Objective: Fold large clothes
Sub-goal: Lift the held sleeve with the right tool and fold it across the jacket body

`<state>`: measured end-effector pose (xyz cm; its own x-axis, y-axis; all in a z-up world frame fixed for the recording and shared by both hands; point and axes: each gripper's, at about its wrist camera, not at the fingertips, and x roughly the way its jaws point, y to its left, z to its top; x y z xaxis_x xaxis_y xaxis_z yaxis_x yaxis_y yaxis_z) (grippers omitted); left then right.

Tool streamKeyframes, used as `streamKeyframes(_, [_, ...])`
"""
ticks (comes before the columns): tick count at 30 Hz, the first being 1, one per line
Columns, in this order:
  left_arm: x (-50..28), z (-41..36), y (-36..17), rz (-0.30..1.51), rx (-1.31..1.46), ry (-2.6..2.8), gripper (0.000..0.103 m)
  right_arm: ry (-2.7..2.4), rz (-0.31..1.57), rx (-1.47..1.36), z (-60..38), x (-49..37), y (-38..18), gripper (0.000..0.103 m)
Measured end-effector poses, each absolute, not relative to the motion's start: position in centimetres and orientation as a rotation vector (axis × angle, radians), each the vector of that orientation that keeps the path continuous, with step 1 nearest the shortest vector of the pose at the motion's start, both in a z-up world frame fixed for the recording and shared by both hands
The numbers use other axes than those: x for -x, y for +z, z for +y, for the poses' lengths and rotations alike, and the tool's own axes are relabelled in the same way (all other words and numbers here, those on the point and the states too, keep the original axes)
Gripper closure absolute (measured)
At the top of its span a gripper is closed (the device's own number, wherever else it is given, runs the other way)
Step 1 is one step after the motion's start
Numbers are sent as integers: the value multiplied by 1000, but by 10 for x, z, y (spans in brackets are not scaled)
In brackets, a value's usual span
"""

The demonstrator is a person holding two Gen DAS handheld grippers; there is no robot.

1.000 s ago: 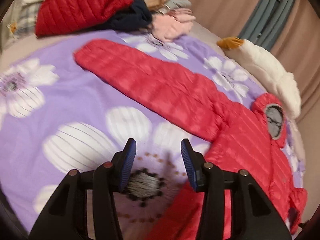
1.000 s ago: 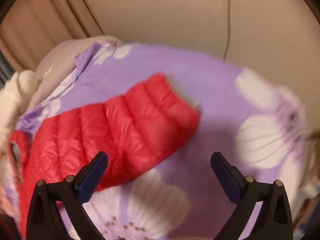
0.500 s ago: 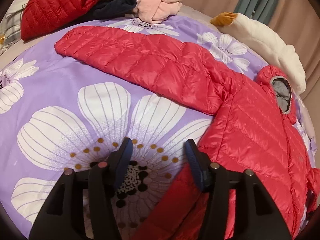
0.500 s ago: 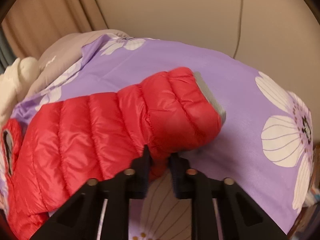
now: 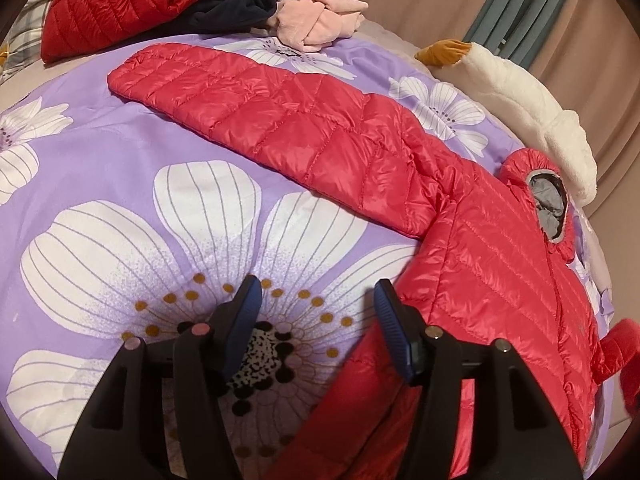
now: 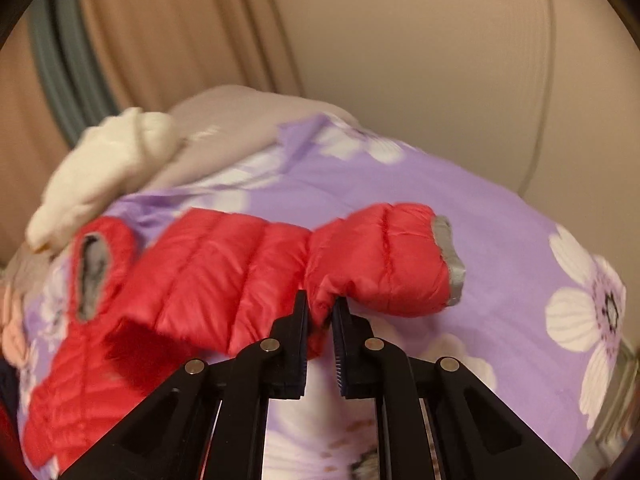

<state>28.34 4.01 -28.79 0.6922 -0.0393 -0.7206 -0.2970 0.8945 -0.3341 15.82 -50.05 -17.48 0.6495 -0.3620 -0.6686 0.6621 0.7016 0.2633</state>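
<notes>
A red quilted down jacket [image 5: 480, 248] lies spread on a purple flowered bedspread [image 5: 100, 168], with its grey-lined hood [image 5: 548, 200] to the right. One long sleeve [image 5: 280, 112] stretches flat toward the far left. My left gripper [image 5: 316, 284] hovers low over a big white flower beside the jacket's side edge. Its jaws are opening and nothing is between the pads. In the right wrist view my right gripper [image 6: 320, 300] is shut on the other sleeve [image 6: 380, 260] near its grey cuff [image 6: 450, 260]. That sleeve is raised off the bed and bunched.
At the far end of the bed sits a pile of clothes [image 5: 160, 4] with a darker red jacket, a navy piece and a pink garment [image 5: 320, 28]. A white plush toy [image 5: 528, 112] lies along the right edge by the curtains. A beige wall stands behind the bed.
My right gripper went from wide open to shut on the sleeve end and lifted it, swinging it leftward. My left gripper's jaws widened and it dropped slightly toward the bed.
</notes>
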Motion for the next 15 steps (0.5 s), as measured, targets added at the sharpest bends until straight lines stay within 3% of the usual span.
streamKeyframes(9, [-284,39,-288,795,457,152,44,-301,518,-399,-385,-220,-117,91])
streamKeyframes(15, [-284,39,-289,792,454,162,44,-107,523,-344,-282,-282,-118,92])
